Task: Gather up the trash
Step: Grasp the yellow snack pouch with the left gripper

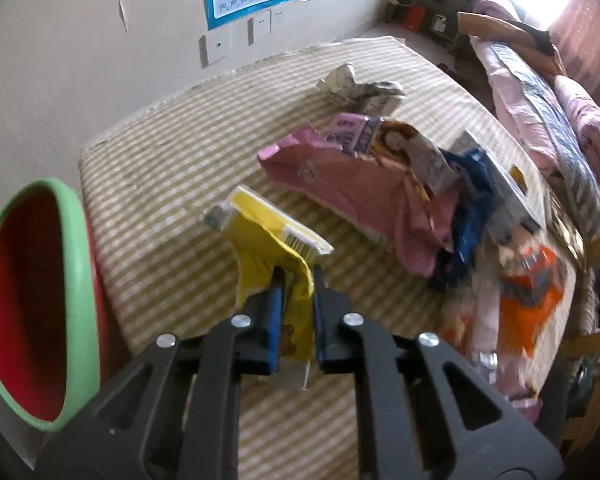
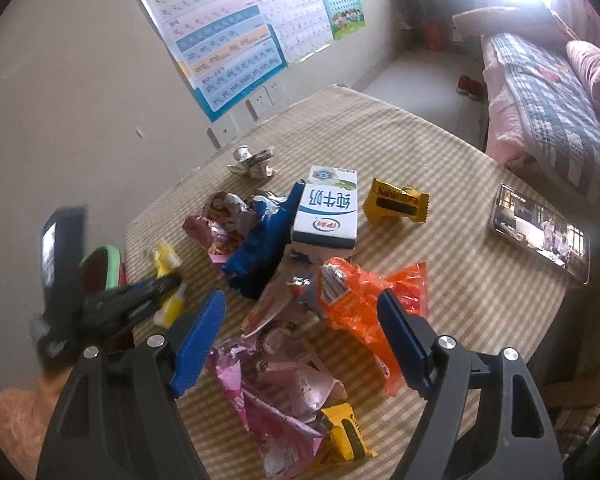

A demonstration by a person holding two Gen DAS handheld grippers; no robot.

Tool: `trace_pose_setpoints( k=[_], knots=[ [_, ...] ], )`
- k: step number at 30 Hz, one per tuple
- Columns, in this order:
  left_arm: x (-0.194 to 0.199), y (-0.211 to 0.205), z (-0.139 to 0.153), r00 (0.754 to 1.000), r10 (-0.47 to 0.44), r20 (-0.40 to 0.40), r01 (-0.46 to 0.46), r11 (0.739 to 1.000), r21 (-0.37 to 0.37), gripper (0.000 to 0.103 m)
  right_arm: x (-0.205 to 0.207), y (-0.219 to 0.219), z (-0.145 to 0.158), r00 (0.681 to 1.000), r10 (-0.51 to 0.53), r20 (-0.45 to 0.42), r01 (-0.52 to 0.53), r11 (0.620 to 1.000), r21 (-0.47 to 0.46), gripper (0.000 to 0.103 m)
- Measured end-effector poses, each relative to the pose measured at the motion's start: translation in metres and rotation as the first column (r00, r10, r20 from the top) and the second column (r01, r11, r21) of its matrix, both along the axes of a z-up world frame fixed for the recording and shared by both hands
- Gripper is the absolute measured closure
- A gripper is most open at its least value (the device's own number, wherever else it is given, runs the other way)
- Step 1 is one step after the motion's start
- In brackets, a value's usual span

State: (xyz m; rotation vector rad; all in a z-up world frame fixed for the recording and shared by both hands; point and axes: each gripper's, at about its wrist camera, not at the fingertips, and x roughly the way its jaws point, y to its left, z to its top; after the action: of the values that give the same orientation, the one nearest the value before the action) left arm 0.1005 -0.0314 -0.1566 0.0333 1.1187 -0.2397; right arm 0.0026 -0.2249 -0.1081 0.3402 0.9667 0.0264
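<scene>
Now the left tongs (image 1: 296, 280) pinch the yellow wrapper (image 1: 266, 236) — carry it over the bin (image 1: 76, 280), probably just left; right tongs (image 2: 302, 312) gape above the orange wrapper (image 2: 360, 300).

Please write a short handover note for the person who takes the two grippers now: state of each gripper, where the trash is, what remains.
Left gripper: shut on the yellow wrapper, lifted near the red bin.
Right gripper: open, above the pile, holding nothing.
On the striped table: orange wrapper, pink wrapper, blue wrapper, milk carton.
Left: drop the yellow wrapper in the bin, then collect the rest.
</scene>
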Motion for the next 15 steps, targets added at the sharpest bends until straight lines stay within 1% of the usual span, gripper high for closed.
trace_pose_setpoints(
  k=[2, 6, 8, 10, 12, 13, 14, 15],
  knots=[
    [-0.014, 0.006, 0.002, 1.0, -0.024, -0.007, 0.024, 1.0, -0.006, 0.09, 0.009, -0.006, 0.001, 1.0, -0.011, -0.007, 0.011, 1.0, 0.0, 0.027],
    [-0.04, 0.015, 0.0, 0.998, -0.057, -0.024, 0.057, 0.998, -0.032, 0.09, 0.041, -0.02, -0.002, 0.998, -0.024, -0.05, 0.025, 1.0, 0.014, 0.027],
    [-0.047, 0.016, -0.001, 0.998, -0.057, -0.034, 0.056, 0.997, -0.045, 0.09, 0.057, -0.023, -0.006, 0.997, -0.025, -0.068, 0.025, 1.0, 0.005, 0.027],
    [-0.051, 0.016, -0.004, 0.997, -0.053, -0.048, 0.05, 0.997, -0.057, 0.089, 0.076, -0.024, -0.015, 0.994, -0.021, -0.106, 0.02, 1.0, -0.009, 0.027],
    [-0.051, 0.016, -0.003, 0.998, -0.049, -0.05, 0.046, 0.997, -0.061, 0.088, 0.086, -0.024, -0.024, 0.989, -0.012, -0.146, 0.013, 1.0, 0.006, 0.027],
    [-0.051, 0.016, -0.002, 0.998, -0.048, -0.048, 0.045, 0.997, -0.069, 0.083, 0.091, -0.023, -0.03, 0.986, -0.003, -0.168, 0.007, 1.0, 0.02, 0.027],
    [-0.051, 0.016, 0.0, 0.998, -0.044, -0.042, 0.041, 0.996, -0.073, 0.074, 0.094, -0.021, -0.033, 0.984, 0.0, -0.179, 0.003, 1.0, 0.017, 0.027],
    [-0.052, 0.017, 0.002, 0.998, -0.043, -0.038, 0.04, 0.996, -0.081, 0.071, 0.095, -0.018, -0.037, 0.981, 0.003, -0.195, -0.002, 1.0, 0.005, 0.027]
  ],
)
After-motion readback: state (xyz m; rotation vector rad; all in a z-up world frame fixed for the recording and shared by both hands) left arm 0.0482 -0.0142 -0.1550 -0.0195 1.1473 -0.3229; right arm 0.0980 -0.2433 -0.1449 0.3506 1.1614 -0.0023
